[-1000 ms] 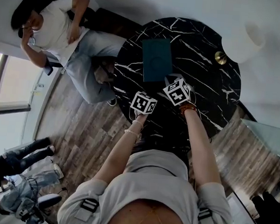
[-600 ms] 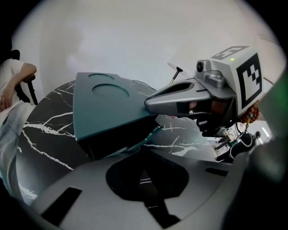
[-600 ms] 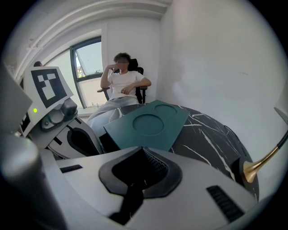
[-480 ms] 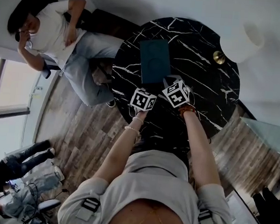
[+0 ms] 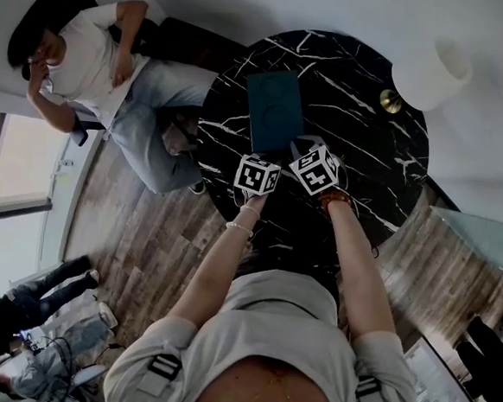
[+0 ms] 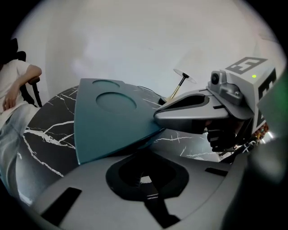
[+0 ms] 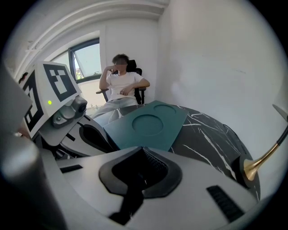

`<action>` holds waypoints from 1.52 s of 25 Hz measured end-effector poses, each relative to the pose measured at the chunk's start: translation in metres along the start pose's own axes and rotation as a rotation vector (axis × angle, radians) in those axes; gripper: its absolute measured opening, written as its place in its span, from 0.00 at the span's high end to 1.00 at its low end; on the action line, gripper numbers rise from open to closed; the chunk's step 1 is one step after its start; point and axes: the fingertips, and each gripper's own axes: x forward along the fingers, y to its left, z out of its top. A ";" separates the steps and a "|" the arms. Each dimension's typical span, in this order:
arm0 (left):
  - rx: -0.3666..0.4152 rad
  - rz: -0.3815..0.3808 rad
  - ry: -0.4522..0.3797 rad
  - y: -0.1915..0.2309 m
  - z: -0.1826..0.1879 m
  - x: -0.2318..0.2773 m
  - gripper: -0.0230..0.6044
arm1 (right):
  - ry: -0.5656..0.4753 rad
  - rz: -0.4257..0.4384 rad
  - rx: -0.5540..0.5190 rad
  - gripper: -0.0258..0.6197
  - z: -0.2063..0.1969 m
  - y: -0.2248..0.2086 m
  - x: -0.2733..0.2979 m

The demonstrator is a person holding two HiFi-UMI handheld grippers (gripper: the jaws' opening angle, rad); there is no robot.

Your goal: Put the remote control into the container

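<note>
A flat teal container (image 5: 274, 111) with a round recess in its top lies on the round black marble table (image 5: 367, 162). It also shows in the left gripper view (image 6: 108, 117) and the right gripper view (image 7: 148, 126). No remote control shows in any view. My left gripper (image 5: 256, 163) and right gripper (image 5: 306, 150) hover side by side at the container's near edge. In their own views, the left gripper (image 6: 145, 179) and right gripper (image 7: 139, 173) are both shut with nothing between the jaws.
A lamp with a white shade (image 5: 431, 73) and brass base (image 5: 389, 101) stands at the table's far right. A person in a white shirt (image 5: 90, 49) sits on a chair left of the table. Wood floor surrounds it.
The head view drifts slightly. The left gripper has edged a little nearer the container; the right gripper holds its place. Both stay shut.
</note>
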 end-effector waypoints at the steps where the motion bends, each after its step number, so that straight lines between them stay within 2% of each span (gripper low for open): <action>1: -0.007 0.003 -0.004 0.001 0.001 0.001 0.96 | 0.001 0.000 -0.001 0.94 0.000 0.000 0.000; 8: -0.001 0.008 0.003 0.001 -0.001 0.001 0.96 | 0.000 -0.002 -0.005 0.94 0.000 0.000 -0.001; 13: -0.008 0.020 -0.036 0.001 0.004 -0.011 0.96 | -0.010 -0.002 0.010 0.94 0.001 -0.001 0.000; 22: -0.036 0.040 -0.169 -0.009 0.019 -0.052 0.96 | -0.068 -0.023 -0.033 0.94 0.002 0.010 -0.017; 29: -0.021 0.057 -0.268 -0.022 0.036 -0.082 0.96 | -0.184 -0.050 0.059 0.94 0.019 0.010 -0.055; 38: -0.023 0.057 -0.423 -0.051 0.059 -0.134 0.96 | -0.321 -0.106 0.119 0.94 0.037 0.020 -0.114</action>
